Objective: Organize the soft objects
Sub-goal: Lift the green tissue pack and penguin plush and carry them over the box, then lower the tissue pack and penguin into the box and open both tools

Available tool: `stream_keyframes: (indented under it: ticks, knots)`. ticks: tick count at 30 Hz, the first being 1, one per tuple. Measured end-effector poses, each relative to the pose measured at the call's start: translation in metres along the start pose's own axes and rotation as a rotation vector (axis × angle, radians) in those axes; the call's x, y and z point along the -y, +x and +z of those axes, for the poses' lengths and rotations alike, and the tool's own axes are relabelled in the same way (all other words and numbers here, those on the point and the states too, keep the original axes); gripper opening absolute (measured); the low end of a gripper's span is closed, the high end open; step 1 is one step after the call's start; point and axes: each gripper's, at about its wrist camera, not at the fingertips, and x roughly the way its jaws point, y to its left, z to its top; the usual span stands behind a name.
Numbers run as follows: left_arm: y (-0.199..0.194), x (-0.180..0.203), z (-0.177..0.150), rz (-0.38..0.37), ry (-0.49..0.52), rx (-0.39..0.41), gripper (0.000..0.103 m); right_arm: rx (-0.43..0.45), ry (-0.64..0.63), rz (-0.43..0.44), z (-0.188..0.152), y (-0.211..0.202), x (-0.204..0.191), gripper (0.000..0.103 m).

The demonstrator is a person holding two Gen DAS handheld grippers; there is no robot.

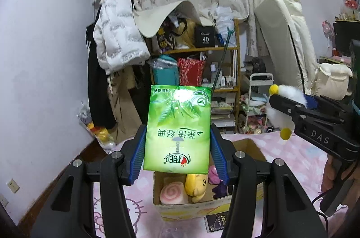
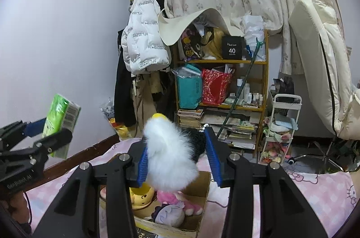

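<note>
Both claws loaded up over the box on the bed

Our left claw [image 1: 177, 150] is clamped on the green tissue pack [image 1: 177, 127] across its sides, probably so it hangs straight. The right claw [image 2: 177, 159] squeezes the fluffy white plush [image 2: 168, 154] on its soft body. Both hover above the open cardboard box [image 1: 247, 148], which already holds plushies on the pink bed [image 1: 299, 152], so we reckon dropping in comes next.
</note>
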Motion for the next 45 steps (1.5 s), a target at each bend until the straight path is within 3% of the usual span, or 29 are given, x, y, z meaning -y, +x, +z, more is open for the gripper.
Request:
stream_keyframes:
  ticks: [12, 24, 29, 35, 38, 41, 45]
  knots:
    - [0.054, -0.003, -0.038, 0.013, 0.008, -0.134, 0.053, -0.133, -0.009, 0.025, -0.047, 0.05, -0.006, 0.048]
    - [0.079, -0.005, -0.061, 0.025, 0.027, -0.225, 0.053, -0.235, -0.011, 0.046, -0.072, 0.067, -0.006, 0.049]
    - [0.076, -0.003, -0.061, 0.025, 0.037, -0.22, 0.061, -0.241, -0.015, 0.046, -0.073, 0.069, -0.007, 0.049]
    - [0.075, -0.004, -0.061, 0.035, 0.034, -0.236, 0.075, -0.26, 0.041, 0.079, -0.074, 0.074, -0.001, 0.055]
    - [0.072, -0.009, -0.063, 0.049, 0.019, -0.248, 0.08, -0.266, 0.038, 0.071, -0.075, 0.073, -0.001, 0.068]
    - [0.067, -0.016, -0.065, 0.061, -0.005, -0.256, 0.081, -0.265, 0.031, 0.07, -0.074, 0.068, -0.002, 0.073]
    - [0.061, -0.024, -0.068, 0.055, -0.031, -0.283, 0.082, -0.26, 0.012, 0.064, -0.072, 0.06, -0.007, 0.088]
